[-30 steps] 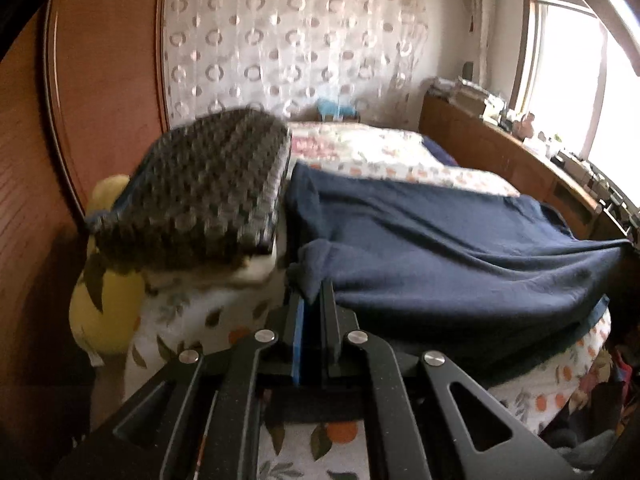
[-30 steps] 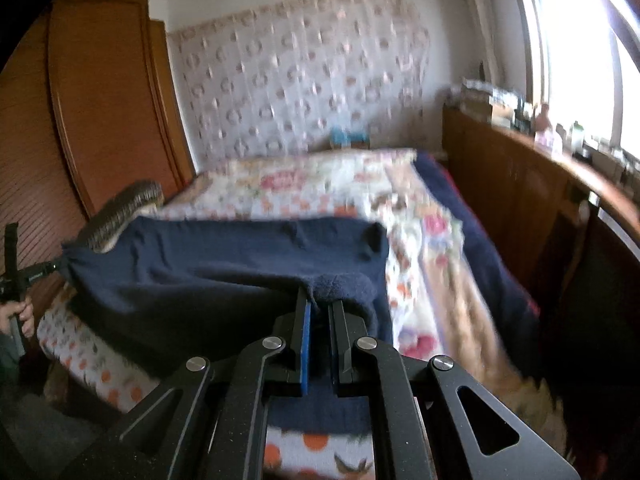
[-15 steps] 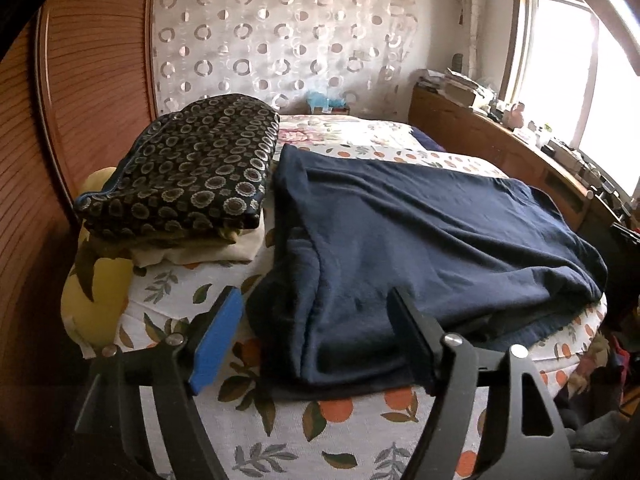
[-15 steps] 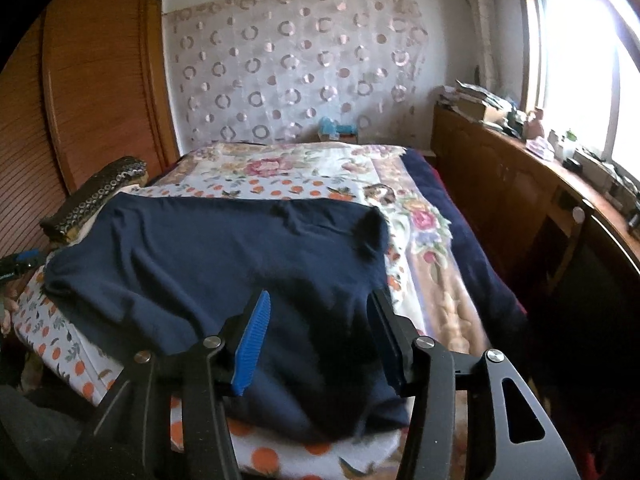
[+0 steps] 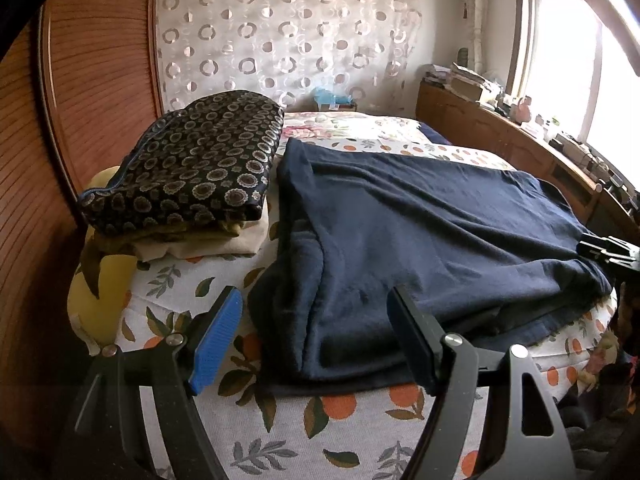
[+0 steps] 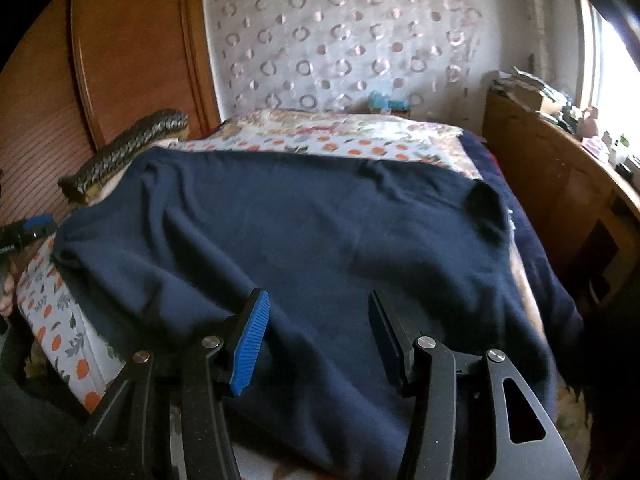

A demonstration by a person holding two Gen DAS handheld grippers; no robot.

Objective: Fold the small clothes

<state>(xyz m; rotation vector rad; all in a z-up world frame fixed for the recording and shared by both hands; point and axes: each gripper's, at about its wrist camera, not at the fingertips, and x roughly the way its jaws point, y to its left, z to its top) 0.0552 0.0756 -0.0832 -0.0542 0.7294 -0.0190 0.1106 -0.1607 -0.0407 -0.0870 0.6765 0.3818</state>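
A navy garment (image 5: 420,232) lies spread over the near end of the bed, its left edge doubled over in a thick fold. My left gripper (image 5: 314,300) is open and hovers over the garment's near left corner, with cloth below the pads but not pinched. My right gripper (image 6: 317,300) is also open, low over the garment (image 6: 300,232) near its front edge, holding nothing. Each gripper shows at the edge of the other's view: the right gripper (image 5: 608,248) at the garment's right corner, the left gripper (image 6: 28,228) at its left corner.
A stack of folded clothes (image 5: 192,160), topped by a dark ring-patterned piece, sits left of the garment on the orange-print sheet (image 5: 320,412). A yellow cushion (image 5: 92,288) hangs at the bed's left corner. Wooden wardrobe (image 5: 80,80) at left, cluttered wooden cabinet (image 6: 552,184) at right.
Both grippers were shut on the navy garment's corners and have opened and let go. The garment has settled flat on the bed. The right gripper has come down closer over it.
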